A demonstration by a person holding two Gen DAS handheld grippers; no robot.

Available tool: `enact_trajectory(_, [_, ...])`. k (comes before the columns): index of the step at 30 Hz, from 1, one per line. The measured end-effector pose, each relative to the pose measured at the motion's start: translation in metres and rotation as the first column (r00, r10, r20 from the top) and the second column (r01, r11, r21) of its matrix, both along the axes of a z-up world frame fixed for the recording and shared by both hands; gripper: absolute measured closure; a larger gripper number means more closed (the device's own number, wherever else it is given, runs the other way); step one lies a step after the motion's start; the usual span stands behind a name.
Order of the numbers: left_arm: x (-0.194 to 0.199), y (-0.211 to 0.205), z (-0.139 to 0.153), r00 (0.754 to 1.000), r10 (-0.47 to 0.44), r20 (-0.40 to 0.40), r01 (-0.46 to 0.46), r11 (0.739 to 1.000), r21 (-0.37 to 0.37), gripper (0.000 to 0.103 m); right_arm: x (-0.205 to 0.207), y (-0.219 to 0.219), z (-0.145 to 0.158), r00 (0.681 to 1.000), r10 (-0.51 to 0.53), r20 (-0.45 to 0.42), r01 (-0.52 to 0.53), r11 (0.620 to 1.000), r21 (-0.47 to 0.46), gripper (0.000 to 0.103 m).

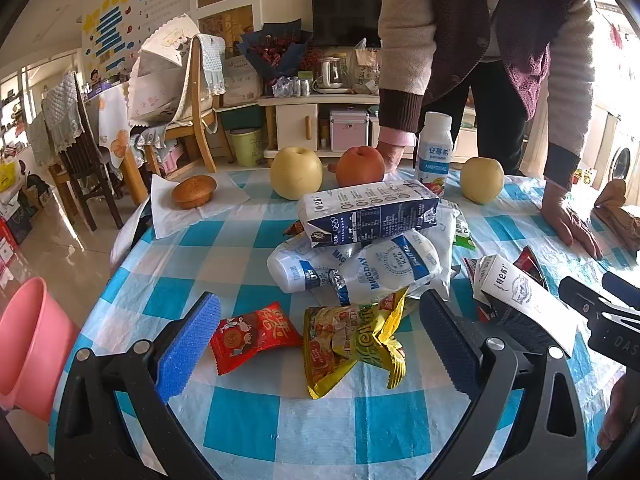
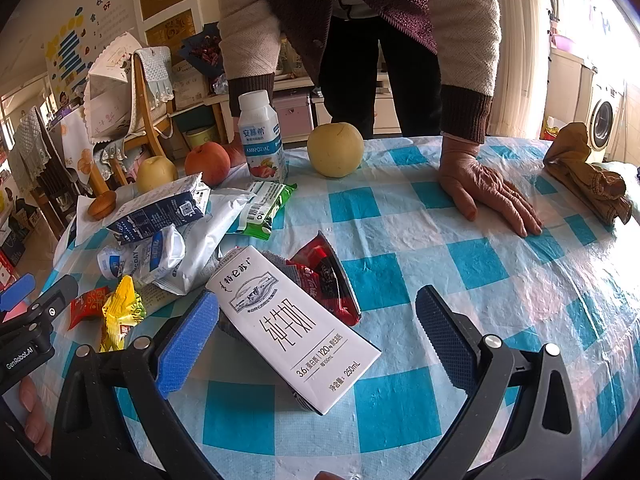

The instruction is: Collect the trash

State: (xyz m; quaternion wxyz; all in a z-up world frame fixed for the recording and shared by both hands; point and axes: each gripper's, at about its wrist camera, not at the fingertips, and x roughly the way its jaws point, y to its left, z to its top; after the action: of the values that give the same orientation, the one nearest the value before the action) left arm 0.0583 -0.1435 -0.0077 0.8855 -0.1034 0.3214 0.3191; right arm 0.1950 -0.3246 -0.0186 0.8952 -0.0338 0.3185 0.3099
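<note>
Both tongs gape wide, holding nothing. The right tongs [image 2: 316, 320] straddle the white milk carton [image 2: 298, 332] lying slantwise on the desk [image 2: 400, 208]. Square up across its narrow sides before closing; the pink bin [image 1: 28, 344] sits at nine o'clock.

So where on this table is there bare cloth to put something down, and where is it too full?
Bare cloth lies right of the white milk carton, up to the bystander's hand, and near the edge below the yellow snack bag. It is crowded at the centre-left, where the dark carton, crushed bottles and wrappers pile together.
</note>
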Motion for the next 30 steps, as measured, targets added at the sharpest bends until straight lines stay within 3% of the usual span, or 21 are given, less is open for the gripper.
enact_trajectory(30, [0.0007,-0.0005,0.0011,1.000,-0.002,-0.002,0.002,1.000,0.001,0.005,-0.0004,-0.0008,0.0012,1.000,0.000,0.001,0.000,1.000,0.011,0.004])
